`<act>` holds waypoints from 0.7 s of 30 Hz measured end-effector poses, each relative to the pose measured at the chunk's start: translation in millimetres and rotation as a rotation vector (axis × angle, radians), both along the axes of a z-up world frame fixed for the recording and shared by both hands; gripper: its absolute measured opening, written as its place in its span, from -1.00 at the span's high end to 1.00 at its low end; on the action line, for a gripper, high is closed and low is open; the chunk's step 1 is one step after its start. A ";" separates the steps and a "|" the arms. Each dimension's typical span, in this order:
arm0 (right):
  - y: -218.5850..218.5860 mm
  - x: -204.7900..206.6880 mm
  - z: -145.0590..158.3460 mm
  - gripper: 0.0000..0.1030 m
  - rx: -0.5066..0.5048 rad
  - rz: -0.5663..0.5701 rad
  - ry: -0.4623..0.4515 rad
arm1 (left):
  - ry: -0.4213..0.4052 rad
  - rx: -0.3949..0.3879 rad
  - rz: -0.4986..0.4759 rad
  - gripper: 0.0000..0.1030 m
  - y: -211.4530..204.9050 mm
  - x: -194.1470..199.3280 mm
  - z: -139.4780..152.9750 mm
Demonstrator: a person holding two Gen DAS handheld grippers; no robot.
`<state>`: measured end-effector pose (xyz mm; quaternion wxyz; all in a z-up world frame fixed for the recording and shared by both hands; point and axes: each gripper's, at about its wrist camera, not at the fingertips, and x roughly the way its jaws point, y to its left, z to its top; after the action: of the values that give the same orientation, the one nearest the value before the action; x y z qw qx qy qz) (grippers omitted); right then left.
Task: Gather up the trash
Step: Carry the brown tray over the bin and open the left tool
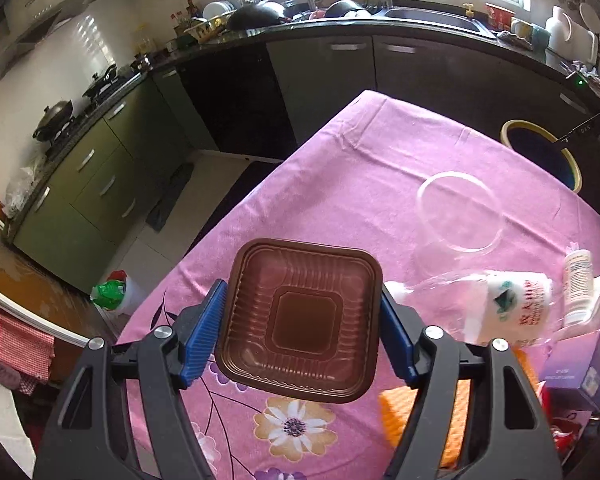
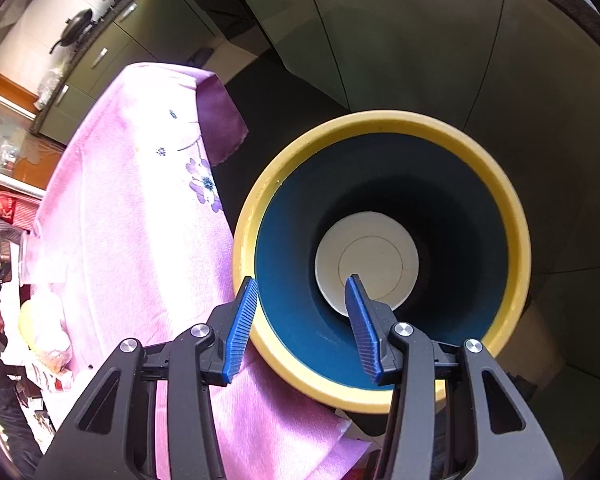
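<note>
left claw (image 1: 300, 320) gripping brown plastic tray (image 1: 300, 322), above pink floral tablecloth (image 1: 340, 168)

No legible text on anything.

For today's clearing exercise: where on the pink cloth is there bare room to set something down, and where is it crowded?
Free: the far stretch of cloth between its far edge and the clear cup, and the left strip beside the brown tray. Crowded: the near right corner, with the cup, white bottle, purple box and orange sponge.
</note>
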<state>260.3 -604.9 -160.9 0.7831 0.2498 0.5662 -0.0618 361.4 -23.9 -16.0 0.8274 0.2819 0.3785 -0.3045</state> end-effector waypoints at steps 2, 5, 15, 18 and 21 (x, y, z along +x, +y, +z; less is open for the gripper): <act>-3.0 -10.4 9.0 0.10 -0.004 0.001 -0.033 | -0.014 -0.009 -0.029 -0.32 -22.7 -19.0 20.9; -9.1 -28.9 23.4 0.10 -0.028 -0.002 -0.076 | 0.001 -0.059 -0.105 -0.33 -72.1 -54.3 49.6; -45.3 -101.0 60.6 0.10 -0.083 -0.038 -0.189 | 0.180 -0.051 -0.517 -0.34 -309.7 -147.5 28.0; -55.9 -125.9 63.4 0.07 -0.088 -0.055 -0.202 | 0.216 0.002 -0.573 -0.34 -373.7 -156.5 -5.5; -67.7 -150.8 62.9 0.05 -0.084 -0.084 -0.210 | 0.244 0.049 -0.573 -0.37 -424.1 -154.8 -39.9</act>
<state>109.6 -672.6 -98.0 0.8446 0.2454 0.4669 -0.0915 206.7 -448.0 -56.0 0.6494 0.3583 0.3872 -0.5477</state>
